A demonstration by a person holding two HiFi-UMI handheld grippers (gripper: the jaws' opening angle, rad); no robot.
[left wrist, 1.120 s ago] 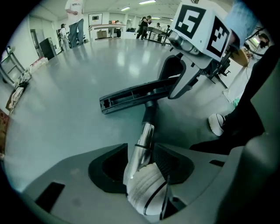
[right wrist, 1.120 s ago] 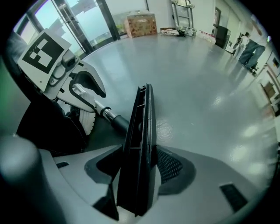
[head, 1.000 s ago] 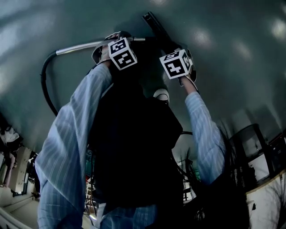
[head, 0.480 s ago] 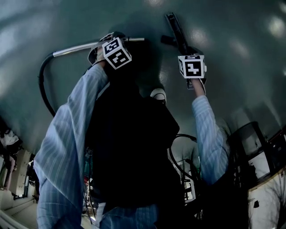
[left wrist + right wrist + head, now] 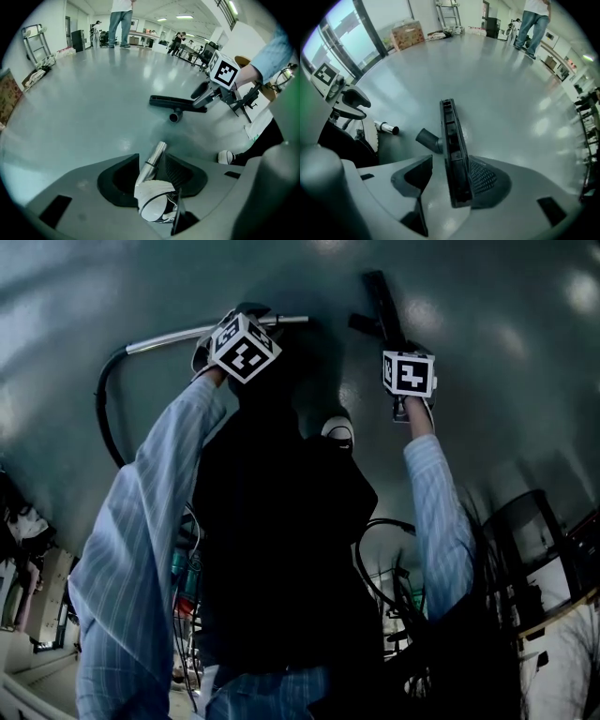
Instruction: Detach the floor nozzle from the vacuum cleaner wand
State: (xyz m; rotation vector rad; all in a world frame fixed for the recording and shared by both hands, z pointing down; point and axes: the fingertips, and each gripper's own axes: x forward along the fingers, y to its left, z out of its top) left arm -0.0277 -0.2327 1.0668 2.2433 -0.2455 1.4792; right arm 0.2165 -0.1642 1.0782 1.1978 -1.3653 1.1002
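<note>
The chrome wand (image 5: 211, 330) lies across the upper left of the head view, and my left gripper (image 5: 246, 334) is shut on it near its open end. From the left gripper view the tube (image 5: 155, 161) runs out between the jaws of the left gripper (image 5: 152, 169), above a white rounded part (image 5: 156, 200). The black floor nozzle (image 5: 380, 298) is apart from the wand, with my right gripper (image 5: 405, 360) shut on it. The nozzle bar (image 5: 453, 149) sits against the right jaw of the right gripper (image 5: 450, 183), its neck (image 5: 427, 138) pointing toward the wand tip (image 5: 387, 127).
A black hose (image 5: 101, 413) curves down from the wand's far end. The person's white shoe (image 5: 337, 432) is on the grey floor (image 5: 93, 93). People (image 5: 121, 22) stand far off. A cardboard box (image 5: 408, 33), a hand cart (image 5: 40, 44) and a dark chair (image 5: 525, 535) stand around.
My right gripper has carried the nozzle to the right, away from the wand's end, and a gap has opened between them. The left gripper and wand have hardly shifted.
</note>
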